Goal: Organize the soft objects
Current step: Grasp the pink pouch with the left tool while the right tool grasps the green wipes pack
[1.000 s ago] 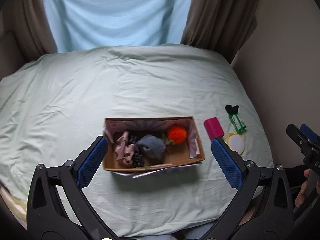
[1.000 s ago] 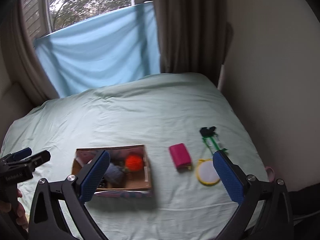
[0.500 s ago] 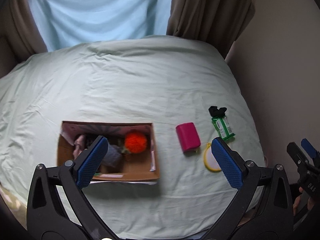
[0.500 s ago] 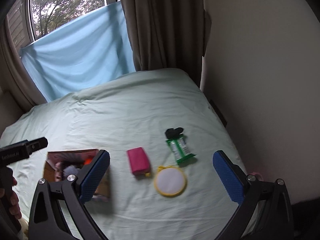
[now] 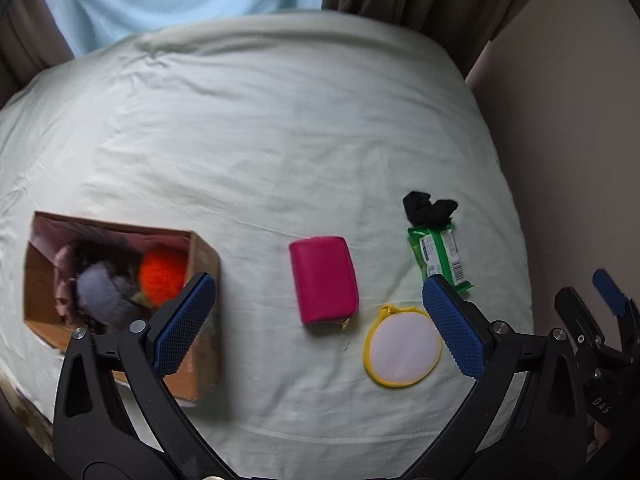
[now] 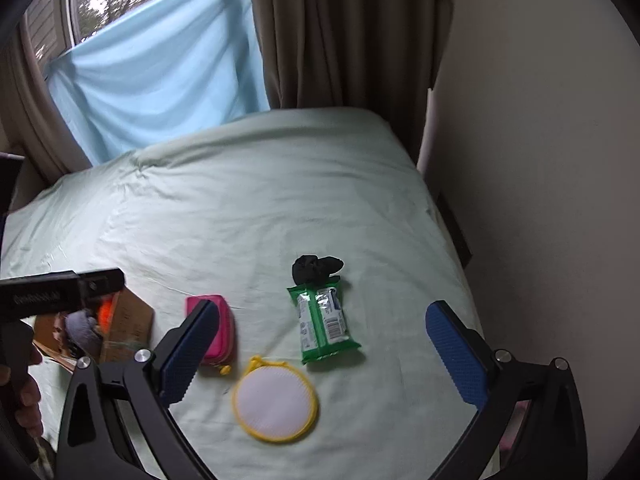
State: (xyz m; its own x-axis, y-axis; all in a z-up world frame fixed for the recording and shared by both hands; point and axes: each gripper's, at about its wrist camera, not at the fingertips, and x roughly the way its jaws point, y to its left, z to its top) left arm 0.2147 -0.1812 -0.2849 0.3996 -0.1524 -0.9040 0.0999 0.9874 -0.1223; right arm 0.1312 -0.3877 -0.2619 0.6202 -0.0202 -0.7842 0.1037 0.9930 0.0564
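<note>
- The left gripper (image 5: 320,320) hangs above the bed with its blue pads spread wide and nothing between them; the right gripper (image 6: 322,354) is also wide open and empty.
- Nearest to the right gripper, just under its gap, lies a round white pad with yellow rim (image 6: 275,403) flat on the pale green sheet (image 6: 256,200).
- Behind the right gripper's left finger lies a pink pouch (image 5: 323,279), partly covered by that finger in the right wrist view.
- A little farther, between the two fingers, lies a green packet (image 6: 323,322), and a black soft item (image 6: 316,269) touches its far end.
- To the left of the left gripper stands an open cardboard box (image 5: 202,258); the left finger hides its near corner.
- Inside the box I see an orange pompom (image 5: 163,276), a grey soft item (image 5: 102,294) and a pink cloth (image 5: 63,280).
- At the left edge of the right wrist view, a hand (image 6: 28,396) holds the left gripper's handle.
- Far behind the bed hang a light blue cloth (image 6: 160,80) and brown curtains (image 6: 340,32).
</note>
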